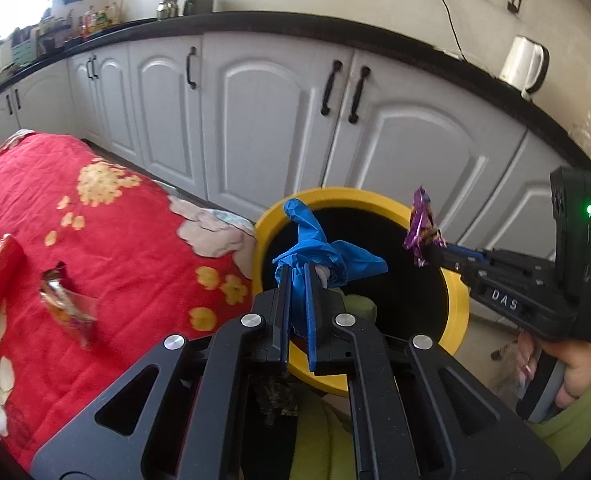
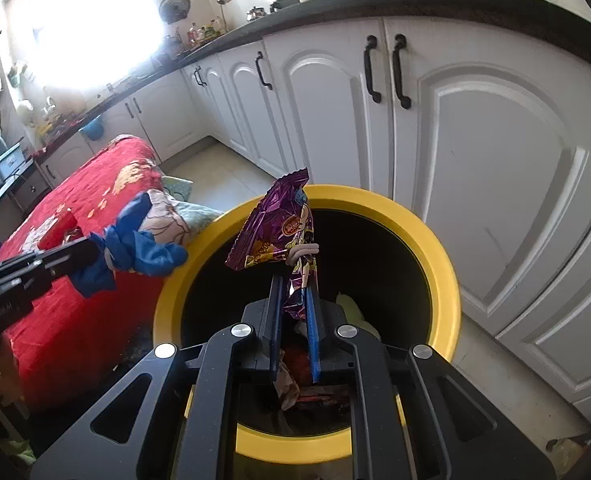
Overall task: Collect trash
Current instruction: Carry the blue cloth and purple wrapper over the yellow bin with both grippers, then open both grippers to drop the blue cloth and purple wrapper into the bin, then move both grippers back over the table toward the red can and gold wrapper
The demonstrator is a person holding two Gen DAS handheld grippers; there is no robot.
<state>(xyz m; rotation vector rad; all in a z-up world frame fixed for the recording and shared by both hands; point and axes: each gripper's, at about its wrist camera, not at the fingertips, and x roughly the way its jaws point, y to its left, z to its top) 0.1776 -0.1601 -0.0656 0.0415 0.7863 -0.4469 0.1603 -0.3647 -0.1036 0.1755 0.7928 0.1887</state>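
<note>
Both grippers were clamped on trash over the yellow-rimmed bin [image 2: 443, 264]: left gripper [image 1: 300, 276] on blue glove [image 1: 327, 256], hanging by the near-left rim, might snag/drop outside; right gripper [image 2: 295, 292] on purple snack wrapper [image 2: 283, 232], sat central.

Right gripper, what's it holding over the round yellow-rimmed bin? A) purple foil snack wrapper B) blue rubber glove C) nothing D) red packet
A: the right gripper is shut on the purple foil snack wrapper above the round yellow-rimmed bin; the blue rubber glove is in the left gripper.
</note>
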